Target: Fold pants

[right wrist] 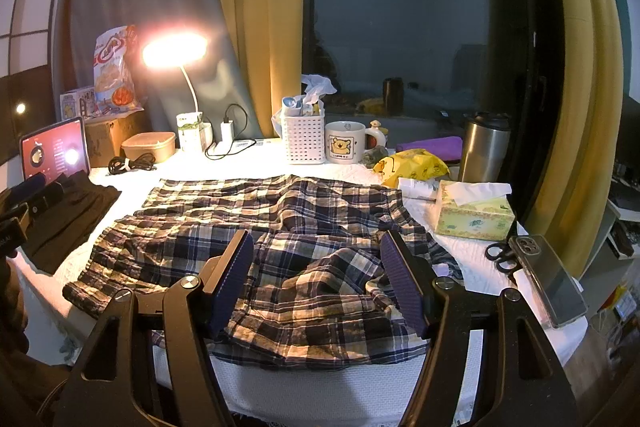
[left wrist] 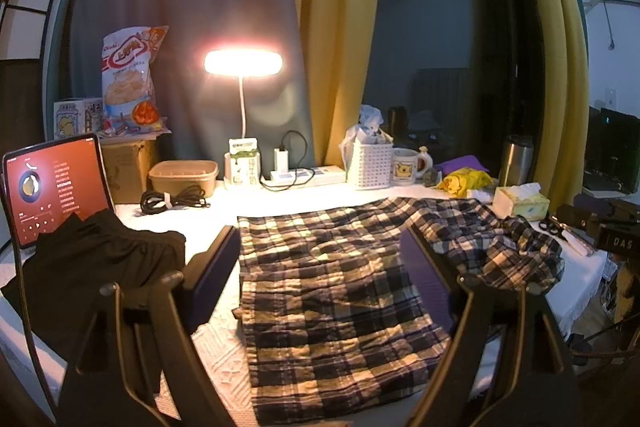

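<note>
Plaid pants (left wrist: pixel 332 291) lie spread on the white table cover (left wrist: pixel 216 347). In the left wrist view the legs run flat toward me, and the waist end is bunched at the right (left wrist: pixel 516 247). My left gripper (left wrist: pixel 320 247) is open above the legs, holding nothing. In the right wrist view the pants (right wrist: pixel 280 227) lie crosswise, with the rumpled waist part between my fingers. My right gripper (right wrist: pixel 316 255) is open just above that bunched cloth. The other gripper shows at the left edge (right wrist: pixel 24 203).
A folded black garment (left wrist: pixel 92 267) and a tablet (left wrist: pixel 48 187) sit left. A lit lamp (left wrist: pixel 243 62), bowl (left wrist: pixel 184 177), cable (left wrist: pixel 172 201), power strip, basket (left wrist: pixel 370 165), mug (right wrist: pixel 346 143), flask (right wrist: pixel 486 147), tissue box (right wrist: pixel 474 215), scissors (right wrist: pixel 500 253) and phone (right wrist: pixel 554 283) line the back and right.
</note>
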`<action>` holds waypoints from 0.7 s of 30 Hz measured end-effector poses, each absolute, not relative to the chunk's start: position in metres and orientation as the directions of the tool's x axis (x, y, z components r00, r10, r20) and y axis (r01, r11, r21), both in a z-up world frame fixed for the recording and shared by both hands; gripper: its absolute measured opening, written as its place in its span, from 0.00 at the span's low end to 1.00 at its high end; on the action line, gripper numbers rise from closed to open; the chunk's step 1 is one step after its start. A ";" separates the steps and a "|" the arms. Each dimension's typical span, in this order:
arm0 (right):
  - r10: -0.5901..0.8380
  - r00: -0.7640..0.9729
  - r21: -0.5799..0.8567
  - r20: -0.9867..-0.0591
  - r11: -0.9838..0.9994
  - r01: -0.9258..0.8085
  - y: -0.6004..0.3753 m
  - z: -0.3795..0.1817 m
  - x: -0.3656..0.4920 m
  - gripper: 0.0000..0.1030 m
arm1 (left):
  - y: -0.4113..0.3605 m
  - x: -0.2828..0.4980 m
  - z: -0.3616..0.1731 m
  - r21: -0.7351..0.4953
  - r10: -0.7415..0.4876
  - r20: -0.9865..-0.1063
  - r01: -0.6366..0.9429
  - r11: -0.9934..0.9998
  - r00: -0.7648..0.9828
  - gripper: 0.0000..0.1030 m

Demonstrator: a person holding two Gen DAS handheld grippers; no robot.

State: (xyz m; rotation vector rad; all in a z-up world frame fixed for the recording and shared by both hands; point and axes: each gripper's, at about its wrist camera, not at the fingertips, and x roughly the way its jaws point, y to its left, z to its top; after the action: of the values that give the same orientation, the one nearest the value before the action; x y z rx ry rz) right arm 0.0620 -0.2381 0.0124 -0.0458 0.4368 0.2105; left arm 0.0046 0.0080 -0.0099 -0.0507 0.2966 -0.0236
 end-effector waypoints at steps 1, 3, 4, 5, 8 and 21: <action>0.193 0.884 0.001 -0.425 0.977 -0.212 -0.237 0.012 0.062 0.68 | 0.009 0.004 -0.011 -0.055 -0.032 -0.292 0.017 0.998 0.956 0.81; 0.194 0.883 0.001 -0.428 0.977 -0.214 -0.236 0.010 0.061 0.68 | 0.009 0.005 -0.011 -0.055 -0.031 -0.295 0.016 0.998 0.955 0.81; 0.194 0.882 0.001 -0.430 0.977 -0.215 -0.235 0.009 0.062 0.67 | 0.010 0.005 -0.012 -0.055 -0.032 -0.296 0.016 0.998 0.955 0.81; 0.195 0.880 0.000 -0.433 0.976 -0.216 -0.235 0.008 0.062 0.67 | 0.009 0.006 -0.012 -0.055 -0.031 -0.298 0.015 0.998 0.954 0.81; 0.196 0.874 -0.011 -0.445 0.975 -0.224 -0.234 0.005 0.070 0.67 | 0.008 0.013 -0.012 -0.042 -0.030 -0.309 0.018 0.999 0.951 0.81; 0.189 0.829 -0.016 -0.526 0.973 -0.232 -0.259 -0.004 0.178 0.67 | 0.035 0.153 -0.027 -0.057 -0.037 -0.515 0.008 0.998 0.857 0.81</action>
State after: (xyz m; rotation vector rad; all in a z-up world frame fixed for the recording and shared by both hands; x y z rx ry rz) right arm 0.1775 -0.2588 -0.0036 -0.0809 0.5497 0.2237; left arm 0.1528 0.0345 -0.0273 -0.0536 0.5418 -0.0235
